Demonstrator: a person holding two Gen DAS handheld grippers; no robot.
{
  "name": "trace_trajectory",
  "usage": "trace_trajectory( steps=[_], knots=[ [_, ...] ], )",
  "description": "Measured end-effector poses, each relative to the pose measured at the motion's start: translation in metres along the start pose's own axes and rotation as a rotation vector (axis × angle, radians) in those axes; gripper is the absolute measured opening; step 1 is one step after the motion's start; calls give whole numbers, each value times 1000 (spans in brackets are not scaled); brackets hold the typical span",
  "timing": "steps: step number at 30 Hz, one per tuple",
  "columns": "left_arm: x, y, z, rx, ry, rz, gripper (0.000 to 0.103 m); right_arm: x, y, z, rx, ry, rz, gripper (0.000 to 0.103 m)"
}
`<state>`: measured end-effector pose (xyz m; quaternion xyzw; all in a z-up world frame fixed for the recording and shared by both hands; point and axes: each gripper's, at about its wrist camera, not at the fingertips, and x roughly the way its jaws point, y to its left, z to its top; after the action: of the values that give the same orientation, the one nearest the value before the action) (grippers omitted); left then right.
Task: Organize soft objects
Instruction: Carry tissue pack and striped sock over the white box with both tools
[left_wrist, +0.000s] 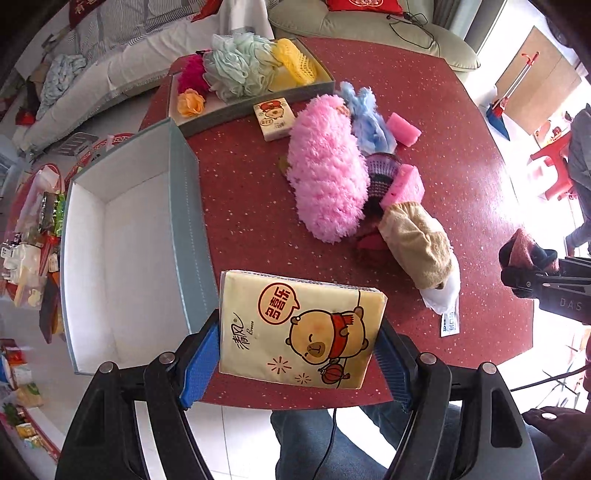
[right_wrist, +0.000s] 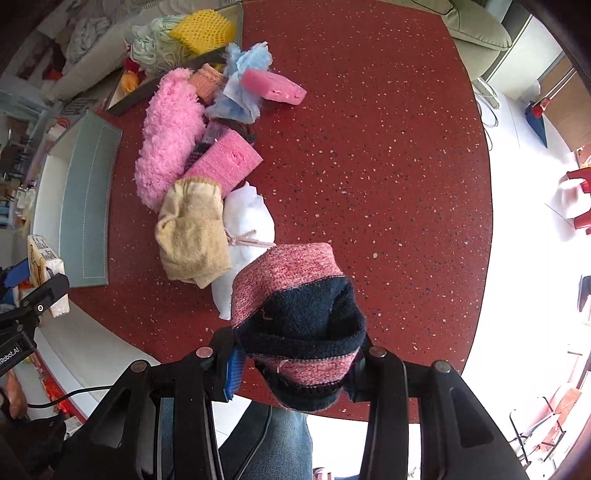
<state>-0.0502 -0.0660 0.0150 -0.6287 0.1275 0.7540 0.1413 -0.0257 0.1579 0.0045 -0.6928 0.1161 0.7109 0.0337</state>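
Left gripper (left_wrist: 299, 354): blue pads clamp both sides of the tissue pack (left_wrist: 299, 332), which stands lifted at lower centre of the left view, just beside the empty box's near corner.
Right gripper (right_wrist: 291, 363): closed on the pink-and-navy sock (right_wrist: 295, 310), bunched between the fingers at lower centre of the right view.
Table (left_wrist: 443, 110): red speckled round top, filling the middle of both views.
Empty box (left_wrist: 140, 240): grey walls, white inside, left of frame, hanging partly past the table edge.
Far tray (left_wrist: 258, 103): upper centre, already holding bath puffs, a yellow knit and fabric flowers.
Pile: pink fluffy duster (left_wrist: 325, 166), beige sock (left_wrist: 417, 247), pink sponge (left_wrist: 404, 184), blue rag (left_wrist: 365, 114), touching one another at centre right.
Risk: the pack is soft (it could buckle or slip from the pads); the overhanging box might tip if nudged; the sock's loose end could snag the pile.
Pose: left tool points forward and slightly down over the near table edge; right tool sits low at the near rim, right of the pile.
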Motion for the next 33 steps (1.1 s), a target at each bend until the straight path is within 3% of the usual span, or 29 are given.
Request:
trace_trajectory(
  steps=[7,15,33],
  knots=[
    [-3,56,13,-7,-40,-7,77,0,45,11,34,-57,-10,45],
    [-2,132,14,-52,-75,-17,77,4,129,33,-15,-79,-27,45],
    [15,255,-3,-245,-87,-1,77,20,309,75,-322,-73,-30,45]
  ],
)
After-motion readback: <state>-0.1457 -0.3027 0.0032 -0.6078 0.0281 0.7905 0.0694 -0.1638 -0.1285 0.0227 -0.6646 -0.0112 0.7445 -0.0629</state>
